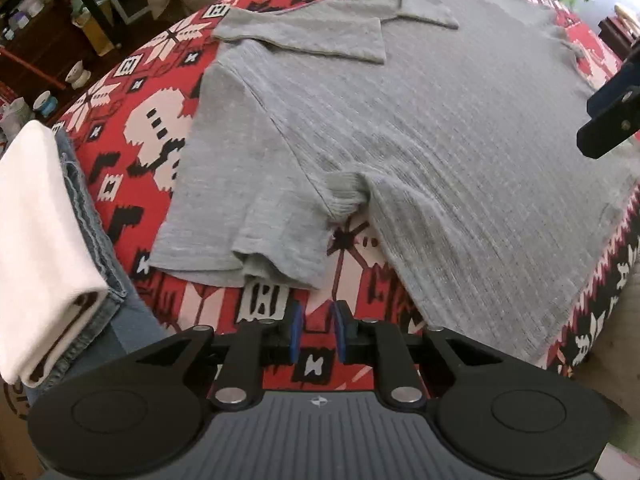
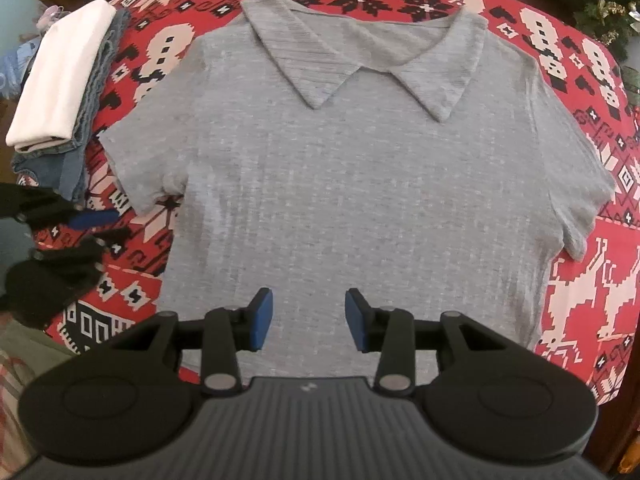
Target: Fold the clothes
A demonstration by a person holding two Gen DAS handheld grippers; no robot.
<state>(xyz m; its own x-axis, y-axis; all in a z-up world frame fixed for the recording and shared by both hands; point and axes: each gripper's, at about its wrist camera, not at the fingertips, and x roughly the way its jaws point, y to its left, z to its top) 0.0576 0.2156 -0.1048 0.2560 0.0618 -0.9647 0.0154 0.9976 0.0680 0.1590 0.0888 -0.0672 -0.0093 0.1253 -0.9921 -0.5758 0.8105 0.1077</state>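
At the far left a folded stack (image 2: 60,92), white cloth on denim, sits at the counter's edge, well apart from the work. Next to it the left hand-held gripper (image 1: 318,330) hangs over the red patterned cloth (image 1: 132,128), just short of the shirt's left sleeve (image 1: 240,216); its jaws stand a narrow gap apart with nothing between them, so it is released. The grey shirt (image 2: 360,184) lies flat and face up across the middle of the counter, collar (image 2: 360,68) away from the cameras, both sleeves spread, no fold yet made. The right hand-held gripper (image 2: 309,318) hovers pointing down over the shirt's lower middle, jaws parted and empty, pads clear of the fabric.

My reading: the shirt is laid out and the first fold is about to begin. The left sleeve looks the likely start, since the left jaws are nearest its hem; they would need to drop, pinch the hem edge and carry it inward over the body, while the right one steadies the cloth or takes the right sleeve (image 2: 576,200).

Room: a strip of bare cloth lies between sleeve and stack, enough to approach. On the right the counter's edge runs close to the right sleeve, so there is little room there
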